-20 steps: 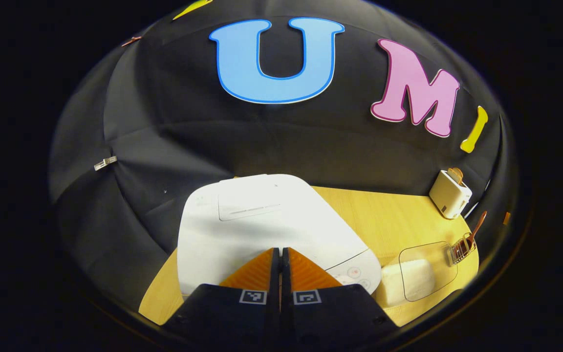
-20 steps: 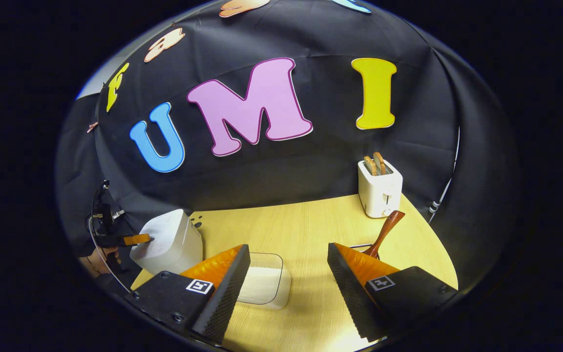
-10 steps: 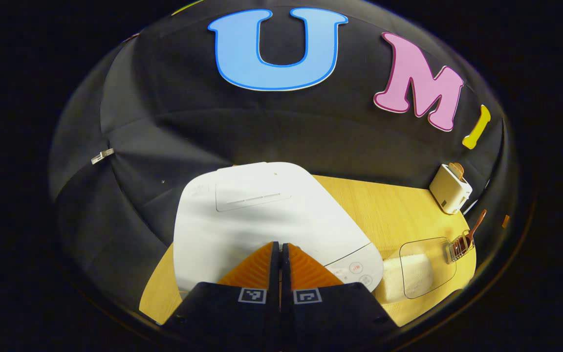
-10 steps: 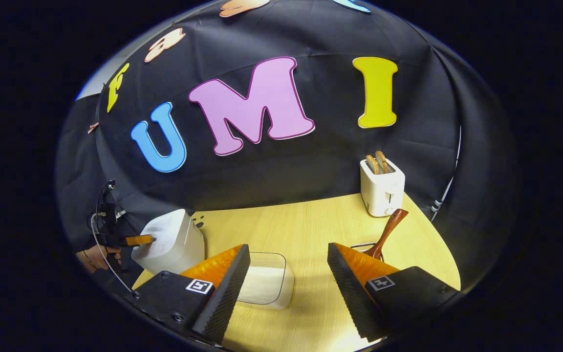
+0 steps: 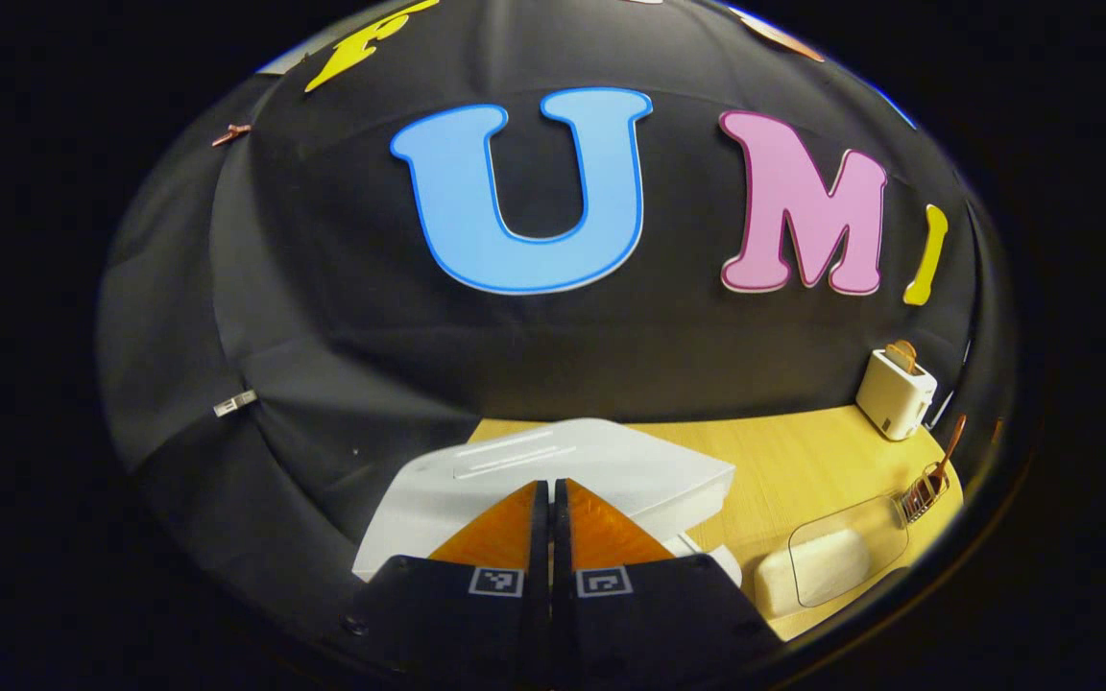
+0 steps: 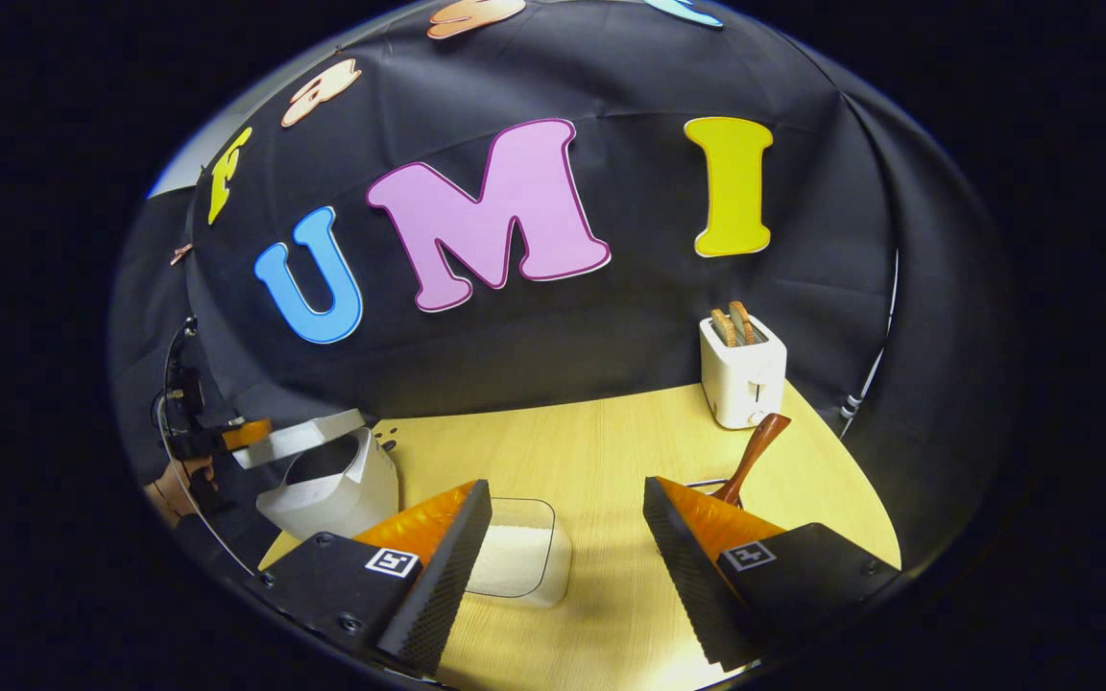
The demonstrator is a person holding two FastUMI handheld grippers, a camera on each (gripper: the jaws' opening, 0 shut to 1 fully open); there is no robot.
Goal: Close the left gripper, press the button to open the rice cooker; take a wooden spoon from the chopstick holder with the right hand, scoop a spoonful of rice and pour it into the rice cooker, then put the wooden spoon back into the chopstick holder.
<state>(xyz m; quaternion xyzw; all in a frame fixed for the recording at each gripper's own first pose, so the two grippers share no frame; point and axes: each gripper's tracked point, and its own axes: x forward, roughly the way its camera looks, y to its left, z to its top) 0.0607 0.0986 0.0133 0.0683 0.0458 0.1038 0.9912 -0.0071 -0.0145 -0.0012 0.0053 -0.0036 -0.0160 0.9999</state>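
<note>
no legible labels. left gripper (image 5: 550,489) fingers pressed together, holding nothing, at the front edge of the rice cooker (image 5: 553,470) lid, which is tilted up. right gripper (image 6: 567,537) wide apart, holding nothing; wooden spoon (image 6: 753,459) just beyond its right finger, bare table (image 6: 591,451) ahead.

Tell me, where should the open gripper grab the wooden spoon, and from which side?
Grab the wooden spoon by its handle, just below the rounded knob. That part sticks up, tilted, out of the chopstick holder, while the bowl end is hidden. The right gripper is open, so it could probably come from the front, one finger on each side of the handle, then lift upward along the tilt.
</note>
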